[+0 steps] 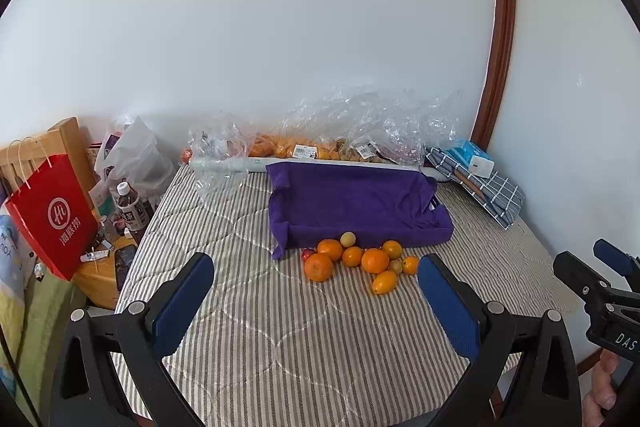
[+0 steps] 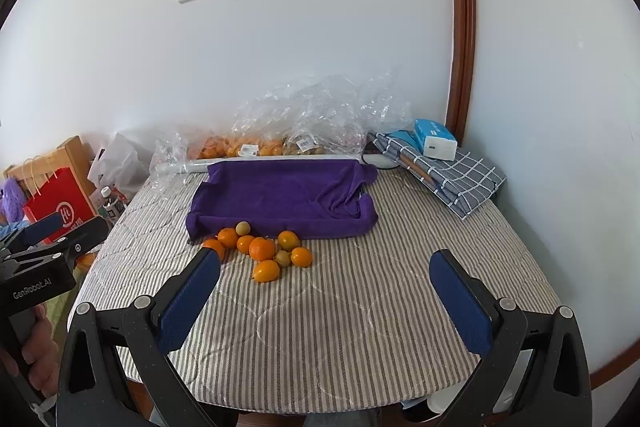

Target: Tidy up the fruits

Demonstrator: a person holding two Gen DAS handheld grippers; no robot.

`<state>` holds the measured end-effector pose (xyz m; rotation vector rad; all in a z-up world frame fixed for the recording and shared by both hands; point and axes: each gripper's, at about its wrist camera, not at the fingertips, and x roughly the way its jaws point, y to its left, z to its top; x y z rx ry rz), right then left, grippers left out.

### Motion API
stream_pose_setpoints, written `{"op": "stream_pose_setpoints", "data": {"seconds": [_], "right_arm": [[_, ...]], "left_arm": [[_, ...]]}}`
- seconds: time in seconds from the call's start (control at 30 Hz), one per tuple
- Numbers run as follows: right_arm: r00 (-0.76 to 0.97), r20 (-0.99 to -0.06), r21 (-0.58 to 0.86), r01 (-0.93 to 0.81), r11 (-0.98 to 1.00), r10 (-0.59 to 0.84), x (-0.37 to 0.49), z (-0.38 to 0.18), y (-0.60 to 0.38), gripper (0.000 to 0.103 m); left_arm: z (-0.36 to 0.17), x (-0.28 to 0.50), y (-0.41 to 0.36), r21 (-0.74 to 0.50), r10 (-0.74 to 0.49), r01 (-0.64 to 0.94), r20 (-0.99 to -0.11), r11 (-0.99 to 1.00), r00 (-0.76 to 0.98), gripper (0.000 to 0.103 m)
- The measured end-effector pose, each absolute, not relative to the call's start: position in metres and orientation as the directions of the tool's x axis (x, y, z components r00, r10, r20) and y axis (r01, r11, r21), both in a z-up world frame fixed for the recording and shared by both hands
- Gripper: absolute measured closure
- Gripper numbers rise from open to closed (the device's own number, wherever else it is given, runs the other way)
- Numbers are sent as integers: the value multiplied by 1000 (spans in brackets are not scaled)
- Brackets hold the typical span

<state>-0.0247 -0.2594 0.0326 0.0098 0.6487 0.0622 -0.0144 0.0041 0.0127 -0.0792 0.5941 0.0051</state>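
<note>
Several loose fruits, oranges [image 1: 375, 261] [image 2: 262, 248], small yellow-green ones [image 1: 347, 239] [image 2: 243, 227] and a red one [image 1: 307, 254], lie in a cluster on the striped cloth. Just behind them stands a tray draped in a purple towel [image 1: 352, 205] [image 2: 280, 197], with nothing in it. My left gripper [image 1: 316, 275] is open and empty, held above the table's near side, short of the fruit. My right gripper [image 2: 325, 269] is open and empty, to the right of the fruit; it also shows at the right edge of the left wrist view [image 1: 600, 267].
Clear plastic bags with more fruit [image 1: 304, 149] [image 2: 256, 147] lie along the wall behind the tray. A folded checked cloth [image 2: 448, 171] with a tissue box [image 2: 434, 139] sits at the back right. A red paper bag [image 1: 52, 215] and bottles [image 1: 130, 205] stand left of the table.
</note>
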Motion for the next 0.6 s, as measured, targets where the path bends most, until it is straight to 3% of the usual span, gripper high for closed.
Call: {"op": "stream_pose_setpoints", "data": {"seconds": [0.6], "right_arm": [[800,-595,28,-67,997,70,-29,37,-257,0]], "left_arm": [[12,-15,-3,-83,-30,-21,-566,996,824,0]]}}
